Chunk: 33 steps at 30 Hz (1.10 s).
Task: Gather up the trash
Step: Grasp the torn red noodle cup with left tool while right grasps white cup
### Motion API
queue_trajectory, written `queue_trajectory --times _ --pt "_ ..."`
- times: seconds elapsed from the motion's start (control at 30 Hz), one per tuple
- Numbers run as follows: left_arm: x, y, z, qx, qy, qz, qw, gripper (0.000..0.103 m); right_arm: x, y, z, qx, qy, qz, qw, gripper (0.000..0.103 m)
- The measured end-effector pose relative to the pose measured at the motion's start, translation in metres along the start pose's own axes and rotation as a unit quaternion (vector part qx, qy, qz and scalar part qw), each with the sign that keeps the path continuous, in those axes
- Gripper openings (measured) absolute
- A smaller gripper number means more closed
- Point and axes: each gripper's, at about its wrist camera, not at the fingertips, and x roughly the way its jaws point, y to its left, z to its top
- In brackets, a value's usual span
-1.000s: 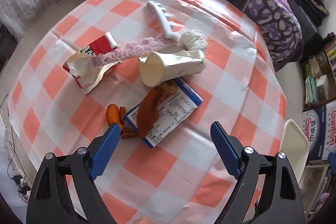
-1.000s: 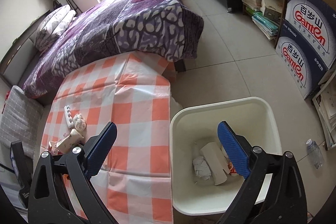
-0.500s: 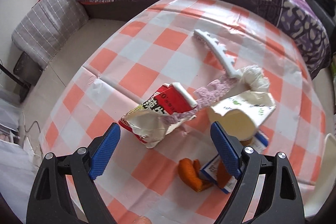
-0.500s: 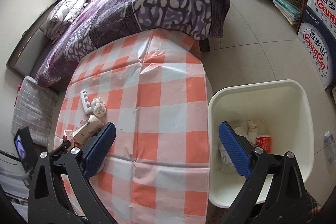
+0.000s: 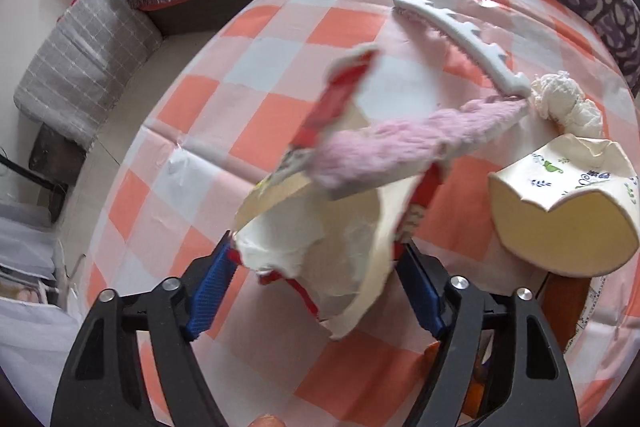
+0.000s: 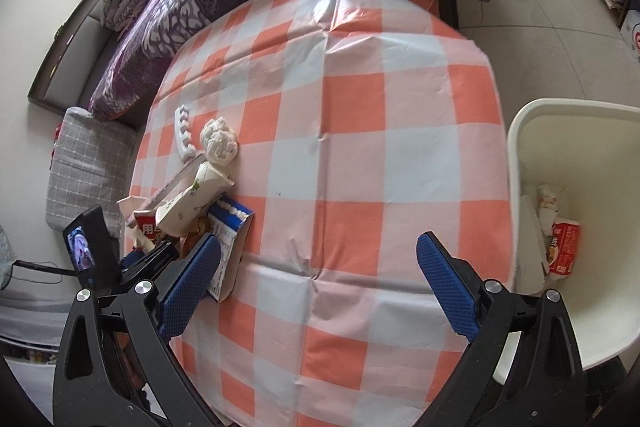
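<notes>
Left wrist view: the left claw (image 5: 316,291) has its jaws closing around the torn red-and-white wrapper (image 5: 320,227), which sits between the blue pads; the left pad appears to meet the wrapper's torn edge, while contact at the right pad cannot be confirmed. The wrapper runs from the claw toward 12 o'clock, its long axis roughly in line with the fingers. A pink fuzzy strip (image 5: 400,151) lies draped across it toward 2 o'clock and could, in my judgement, be dragged along in a lift. At 1 o'clock lies the white toothed plastic piece (image 5: 452,31), then the white wad (image 5: 564,103), and at 3 o'clock the crushed paper cup (image 5: 560,219).

The left claw is plainly the nearer. The right claw (image 6: 320,283) stands wide apart and empty over bare desk (image 6: 360,147), the litter at its 10 o'clock, the white bin (image 6: 532,131) at its 3 o'clock.

Count on the desk: one wrapper, one strip, one toothed piece, one wad, one cup, one blue-edged printed packet (image 6: 228,239). One bin, already holding scraps.
</notes>
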Motion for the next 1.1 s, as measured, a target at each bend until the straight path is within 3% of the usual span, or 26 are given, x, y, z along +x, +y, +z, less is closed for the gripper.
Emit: queue_trajectory --times 0.13,0.17,0.23,0.37,0.47,0.5,0.57,0.6,0.63,0.7,0.77,0.9,0.97,1.03,1.1 --pt "0.001 0.041 0.001 -0.093 0.014 -0.081 0.9922 0.035 0.021 0.015 -0.003 0.014 0.035 0.034 0.999 0.094" --pt "-0.001 0.049 0.001 -0.109 0.013 -0.106 0.9883 0.032 0.026 0.02 -0.002 0.019 0.038 0.038 0.998 0.094" --pt "-0.005 0.061 0.001 -0.13 0.009 -0.127 0.9834 0.005 0.038 0.031 -0.001 0.03 0.04 0.045 0.998 0.094" --pt "-0.018 0.077 0.0 -0.15 -0.008 -0.154 0.9765 0.005 0.064 0.058 0.005 0.064 0.06 0.079 0.993 0.094" --pt "-0.025 0.082 0.001 -0.154 -0.019 -0.159 0.975 0.005 0.078 0.073 0.01 0.081 0.056 0.073 0.992 0.094" --pt "-0.027 0.085 0.002 -0.161 -0.02 -0.158 0.9739 0.006 0.082 0.078 0.013 0.085 0.055 0.073 0.992 0.094" --pt "-0.023 0.093 0.002 -0.179 -0.014 -0.162 0.9704 0.019 0.092 0.089 0.018 0.084 0.056 0.072 0.992 0.094" --pt "-0.021 0.097 0.002 -0.19 -0.013 -0.161 0.9683 0.05 0.097 0.093 0.021 0.08 0.059 0.067 0.993 0.094" --pt "-0.022 0.102 -0.001 -0.202 -0.015 -0.16 0.966 0.075 0.103 0.098 0.022 0.077 0.066 0.059 0.993 0.094" --pt "-0.02 0.108 0.0 -0.222 -0.022 -0.165 0.9608 0.076 0.113 0.099 0.024 0.082 0.081 0.045 0.992 0.092" --pt "-0.018 0.11 0.004 -0.232 -0.023 -0.171 0.9574 0.077 0.122 0.102 0.024 0.081 0.09 0.039 0.992 0.084" --pt "-0.019 0.104 0.026 -0.213 -0.043 -0.155 0.9638 0.084 0.128 0.104 0.027 0.056 0.101 0.046 0.992 0.029" --pt "-0.017 0.099 0.036 -0.2 -0.047 -0.139 0.9688 0.089 0.121 0.105 0.032 0.033 0.084 0.057 0.994 0.023" --pt "-0.006 0.095 0.046 -0.199 -0.021 -0.117 0.9728 0.09 0.109 0.109 0.035 -0.003 0.061 0.063 0.996 0.02" --pt "0.007 0.088 0.049 -0.193 -0.004 -0.119 0.974 0.09 0.098 0.111 0.037 -0.031 0.043 0.069 0.996 0.018"
